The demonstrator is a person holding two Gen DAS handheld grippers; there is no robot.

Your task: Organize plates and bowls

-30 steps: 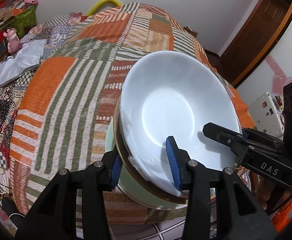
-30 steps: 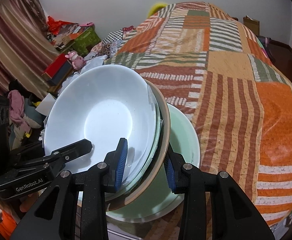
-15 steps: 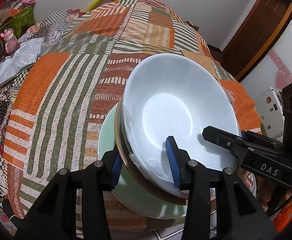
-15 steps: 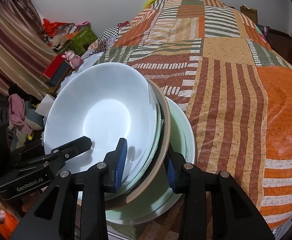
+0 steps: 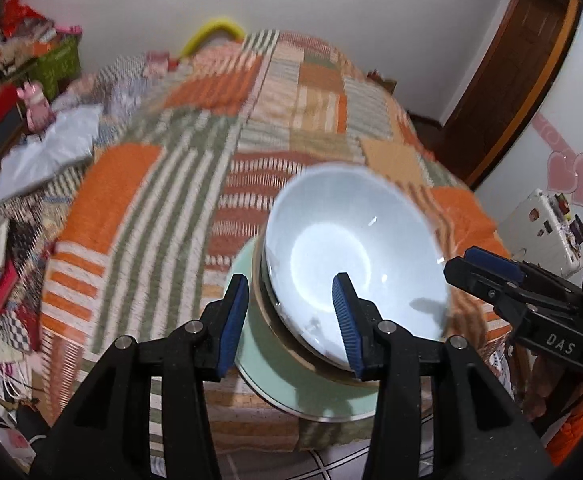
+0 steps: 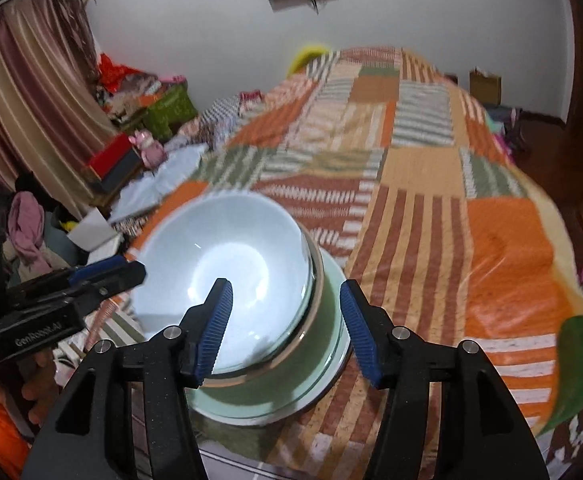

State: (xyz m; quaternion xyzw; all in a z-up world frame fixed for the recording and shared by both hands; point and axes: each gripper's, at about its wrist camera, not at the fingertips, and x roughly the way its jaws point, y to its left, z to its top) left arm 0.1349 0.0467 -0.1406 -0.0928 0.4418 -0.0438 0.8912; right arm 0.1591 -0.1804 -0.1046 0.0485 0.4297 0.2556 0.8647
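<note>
A white bowl (image 5: 351, 248) sits on top of a stack with a brown-rimmed bowl (image 5: 261, 300) under it, on a pale green plate (image 5: 267, 384) at the near edge of the patchwork bedspread. The same white bowl (image 6: 227, 260), brown-rimmed bowl (image 6: 317, 280) and green plate (image 6: 275, 396) show in the right wrist view. My left gripper (image 5: 291, 316) is open, with its jaws either side of the stack's left rim, apart from it. My right gripper (image 6: 285, 328) is open around the right rim, apart from it.
The patchwork bedspread (image 5: 171, 184) stretches away behind the stack. Boxes, a pink toy (image 5: 35, 106) and clothes lie at the left. A wooden door (image 5: 511, 80) is at the right. A white case (image 5: 543, 232) stands right of the bed. Tiled floor lies below the bed's edge.
Both grippers have opened and let go of the stack's rims, then drawn back and up. The stack now rests on the green plate.
</note>
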